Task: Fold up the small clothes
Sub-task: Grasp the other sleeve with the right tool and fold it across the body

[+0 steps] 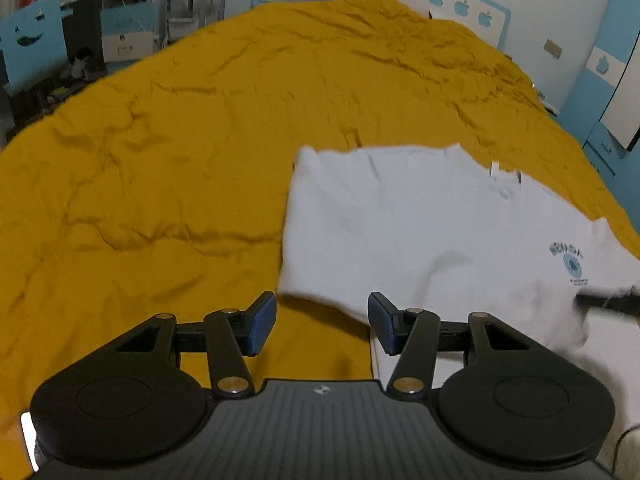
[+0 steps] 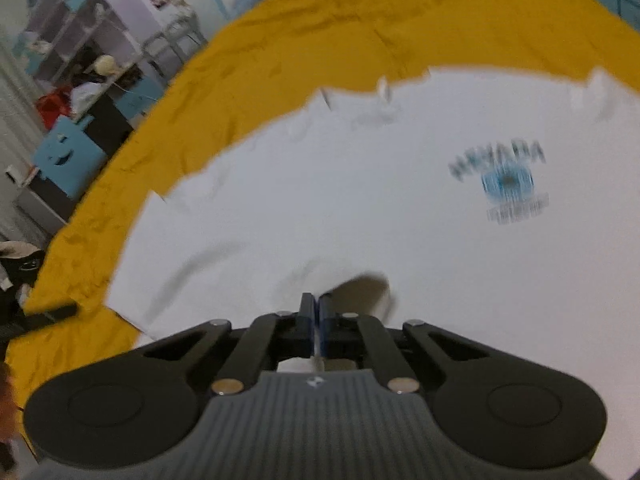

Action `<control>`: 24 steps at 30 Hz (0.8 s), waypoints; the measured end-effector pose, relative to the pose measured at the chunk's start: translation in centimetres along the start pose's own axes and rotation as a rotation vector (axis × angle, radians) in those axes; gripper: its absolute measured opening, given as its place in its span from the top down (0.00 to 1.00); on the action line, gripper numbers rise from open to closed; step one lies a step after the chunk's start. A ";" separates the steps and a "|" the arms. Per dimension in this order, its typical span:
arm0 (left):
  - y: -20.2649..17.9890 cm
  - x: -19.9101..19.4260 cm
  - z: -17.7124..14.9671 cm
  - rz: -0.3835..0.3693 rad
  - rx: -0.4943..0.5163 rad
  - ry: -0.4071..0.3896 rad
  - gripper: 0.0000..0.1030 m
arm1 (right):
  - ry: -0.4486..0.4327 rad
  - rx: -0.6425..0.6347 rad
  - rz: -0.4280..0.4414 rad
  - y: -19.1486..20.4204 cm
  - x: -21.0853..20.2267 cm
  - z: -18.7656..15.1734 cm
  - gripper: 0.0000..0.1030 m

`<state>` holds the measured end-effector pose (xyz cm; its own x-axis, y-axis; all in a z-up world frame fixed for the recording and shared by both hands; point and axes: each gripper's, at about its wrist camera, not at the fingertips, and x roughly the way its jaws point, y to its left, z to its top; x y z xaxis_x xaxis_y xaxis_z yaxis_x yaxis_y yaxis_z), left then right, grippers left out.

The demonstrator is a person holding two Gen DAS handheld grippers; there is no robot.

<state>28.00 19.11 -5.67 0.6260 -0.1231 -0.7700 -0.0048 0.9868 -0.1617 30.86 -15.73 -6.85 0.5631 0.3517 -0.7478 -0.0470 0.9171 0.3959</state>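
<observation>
A white T-shirt (image 1: 420,220) with a small blue chest print (image 1: 570,264) lies spread on a mustard-yellow bedspread (image 1: 180,140). My left gripper (image 1: 322,316) hovers open over the shirt's near left corner, with nothing pressed between its blue pads. In the right wrist view the T-shirt (image 2: 360,200) fills most of the picture, its print (image 2: 504,180) blurred. My right gripper (image 2: 317,304) is shut on the shirt's near edge; the cloth puckers at the tips and a white sliver shows between the fingers. The right gripper (image 1: 608,304) also shows as a dark bar at the left view's right edge.
The bedspread (image 2: 360,20) reaches wrinkled and bare to the left and beyond the shirt. A white headboard with blue apple shapes (image 1: 460,4) stands behind. Blue cabinets and a cluttered desk (image 1: 100,8) line the room past the bed's left edge.
</observation>
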 end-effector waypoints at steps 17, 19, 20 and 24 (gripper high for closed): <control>-4.4 2.4 -0.9 -0.060 0.053 0.036 0.40 | 0.125 0.150 0.031 -4.1 0.5 -2.4 0.67; -4.6 2.6 -0.8 -0.053 0.053 0.039 0.40 | 0.119 0.218 0.068 -5.2 0.6 -2.5 0.61; -4.6 2.7 -0.7 -0.048 0.051 0.040 0.40 | 0.121 0.255 0.088 -5.6 1.1 -2.3 0.61; -4.2 2.3 -0.8 -0.030 0.036 0.039 0.40 | 0.159 0.397 0.129 -7.5 3.9 -2.1 0.77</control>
<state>28.82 14.55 -7.29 0.5947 -0.1563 -0.7886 0.0425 0.9857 -0.1633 31.66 -20.78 -13.89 0.4380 0.5116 -0.7392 0.2288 0.7317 0.6420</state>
